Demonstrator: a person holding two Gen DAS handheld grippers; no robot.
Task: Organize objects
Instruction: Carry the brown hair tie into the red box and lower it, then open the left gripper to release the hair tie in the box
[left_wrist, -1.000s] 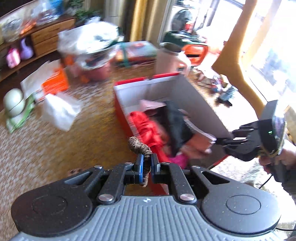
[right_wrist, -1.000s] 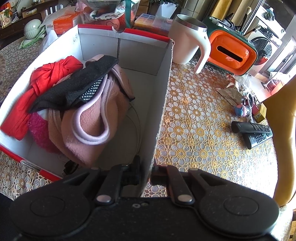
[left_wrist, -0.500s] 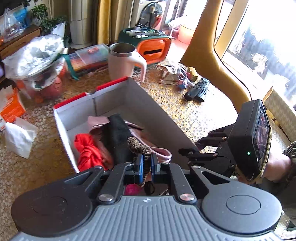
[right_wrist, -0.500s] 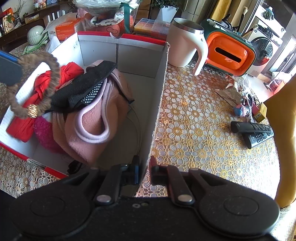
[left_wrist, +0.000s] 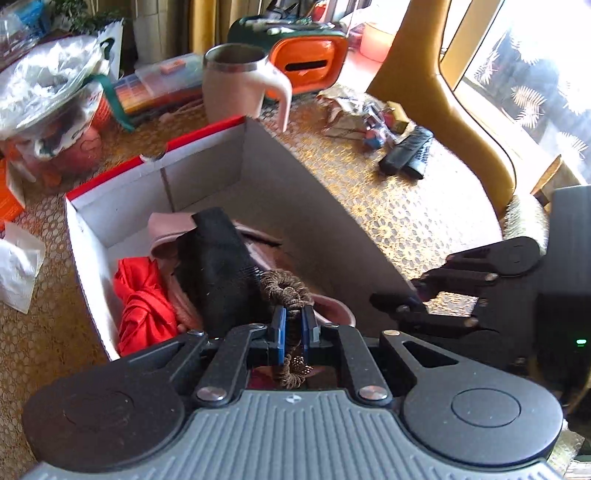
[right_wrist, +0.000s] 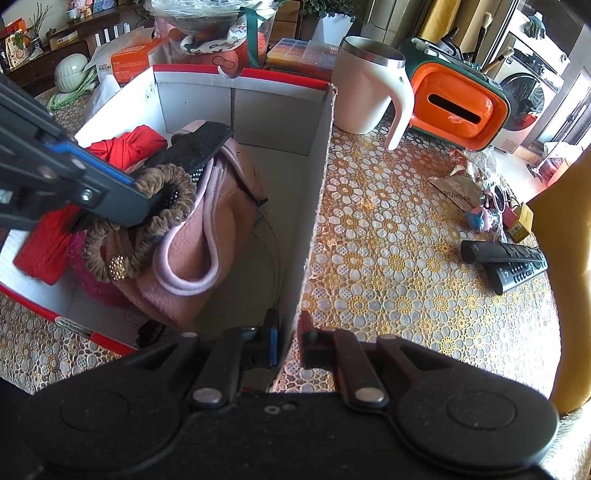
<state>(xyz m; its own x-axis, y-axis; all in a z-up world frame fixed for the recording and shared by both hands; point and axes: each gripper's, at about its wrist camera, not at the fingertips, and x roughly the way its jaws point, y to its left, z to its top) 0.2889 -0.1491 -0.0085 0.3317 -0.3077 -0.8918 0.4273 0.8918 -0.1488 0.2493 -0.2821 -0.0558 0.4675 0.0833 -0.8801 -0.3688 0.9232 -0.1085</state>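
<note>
My left gripper (left_wrist: 293, 325) is shut on a brown braided hair tie (left_wrist: 284, 290) with a gold bead, hanging over the open cardboard box (left_wrist: 207, 177). From the right wrist view the same hair tie (right_wrist: 147, 218) dangles from the left gripper (right_wrist: 144, 210) above the clothes. Inside the box lie a pink garment (right_wrist: 207, 229), a black mesh piece (right_wrist: 199, 144) and a red cloth (right_wrist: 122, 147). My right gripper (right_wrist: 290, 336) is shut on the box's right wall (right_wrist: 314, 192) at its near corner.
On the lace tablecloth to the right lie two remote controls (right_wrist: 506, 258), small toys (right_wrist: 484, 218) and a wrapper. A beige mug (right_wrist: 369, 88) and an orange case (right_wrist: 458, 107) stand behind the box. Bags and an orange carton (right_wrist: 129, 61) sit at the back left. A yellow chair (left_wrist: 458, 103) is on the right.
My left gripper carried the hair tie from the box's left edge to over the clothes inside it and lower. The right gripper kept its hold on the box wall.
</note>
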